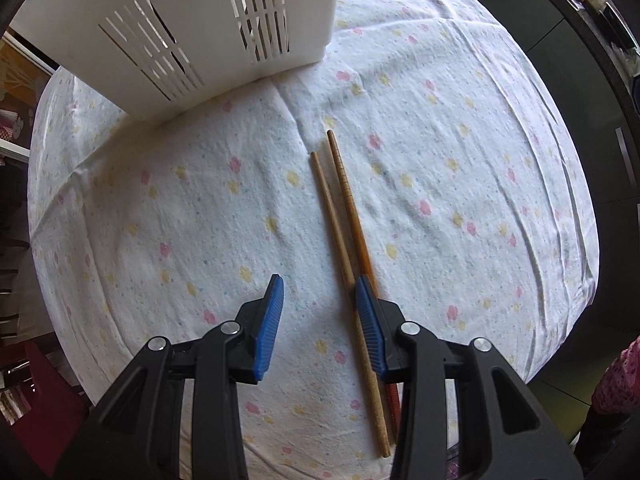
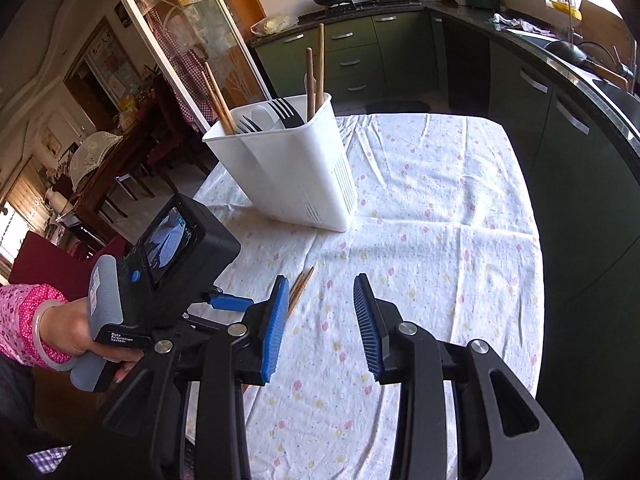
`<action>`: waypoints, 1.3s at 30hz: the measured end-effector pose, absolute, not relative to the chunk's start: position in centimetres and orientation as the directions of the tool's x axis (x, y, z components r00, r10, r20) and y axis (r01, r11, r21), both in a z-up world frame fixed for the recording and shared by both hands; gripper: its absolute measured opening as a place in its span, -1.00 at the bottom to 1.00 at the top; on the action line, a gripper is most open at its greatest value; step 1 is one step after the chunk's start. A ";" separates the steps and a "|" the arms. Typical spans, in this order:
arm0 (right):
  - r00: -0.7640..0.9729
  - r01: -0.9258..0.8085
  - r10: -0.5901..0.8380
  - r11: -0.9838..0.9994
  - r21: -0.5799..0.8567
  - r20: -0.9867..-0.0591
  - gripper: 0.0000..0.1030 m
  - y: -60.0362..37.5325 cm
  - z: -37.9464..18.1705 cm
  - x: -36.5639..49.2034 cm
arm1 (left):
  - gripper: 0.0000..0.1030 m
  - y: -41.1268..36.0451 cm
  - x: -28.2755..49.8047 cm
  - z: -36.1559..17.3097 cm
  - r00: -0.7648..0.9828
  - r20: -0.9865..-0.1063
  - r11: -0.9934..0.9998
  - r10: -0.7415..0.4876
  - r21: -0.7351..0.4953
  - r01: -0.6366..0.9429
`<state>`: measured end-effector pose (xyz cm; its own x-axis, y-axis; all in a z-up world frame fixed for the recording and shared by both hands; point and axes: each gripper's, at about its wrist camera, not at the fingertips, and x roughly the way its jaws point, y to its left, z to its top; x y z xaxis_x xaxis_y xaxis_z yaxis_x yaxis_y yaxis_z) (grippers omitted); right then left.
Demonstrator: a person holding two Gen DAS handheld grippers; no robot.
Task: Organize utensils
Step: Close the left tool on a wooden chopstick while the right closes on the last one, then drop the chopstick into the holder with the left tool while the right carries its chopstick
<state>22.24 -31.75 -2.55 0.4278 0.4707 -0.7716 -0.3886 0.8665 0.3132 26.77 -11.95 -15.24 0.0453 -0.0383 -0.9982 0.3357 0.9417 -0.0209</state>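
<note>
While both claws hang over the flowered tablecloth [image 1: 460, 128], neither one grips anything. The left gripper [image 1: 319, 322] has its 2 blue-padded fingers [image 1: 270, 328] spread wide apart above the cloth, and the 2 wooden chopsticks [image 1: 344, 240] lie flat on the cloth just under its right-hand finger, running lengthwise away from the camera. They lie side by side, close together and nearly parallel (the right one darker, more orange, with fine rings near its far tip), and their near ends pass beneath that finger, so whether the pad touches them cannot be told.

Beyond the chopstick tips, well apart from them, stands the white utensil holder [image 1: 192, 20], its slotted walls filling the upper left of the left wrist view.

The right gripper [image 2: 322, 328] is likewise parted, jaws wide and empty, held over a bare stretch of the tablecloth [image 2: 440, 208]. From its camera the utensil holder [image 2: 288, 172] stands upright toward the far left of the table. Inside it are black forks [image 2: 286, 114], a pale spoon-like piece, and several wooden chopsticks standing on end: some lean at the left side, others rise at the right corner.

To the left in the same view, the person's left hand [image 2: 76, 328] holds the other device, and the loose chopsticks [image 2: 301, 286] peek out just beyond the right gripper's left finger.
</note>
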 end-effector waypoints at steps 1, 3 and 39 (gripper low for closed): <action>0.427 -0.388 0.467 0.868 0.310 -0.774 -0.27 -31.6 -2.6 22.2 | -0.27 -11.9 26.9 -15.4 0.043 -0.998 0.942 -0.039 -0.023 0.334; 0.417 -0.390 0.464 0.868 0.307 -0.782 -0.27 -31.2 -2.9 22.3 | -0.27 -12.0 27.0 -15.8 0.039 -0.999 0.944 -0.033 -0.019 0.329; 0.175 -0.495 0.218 0.863 0.105 -0.960 -0.87 -18.1 -13.5 23.8 | -0.53 -0.8 28.9 -16.5 0.042 -0.998 0.988 -0.055 -0.048 0.146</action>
<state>23.82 -18.05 -13.51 0.1755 0.2179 -0.9601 -0.4948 0.8626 0.1053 28.85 -0.79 -16.48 0.0419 -0.0547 -0.9976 0.1462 0.9881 -0.0481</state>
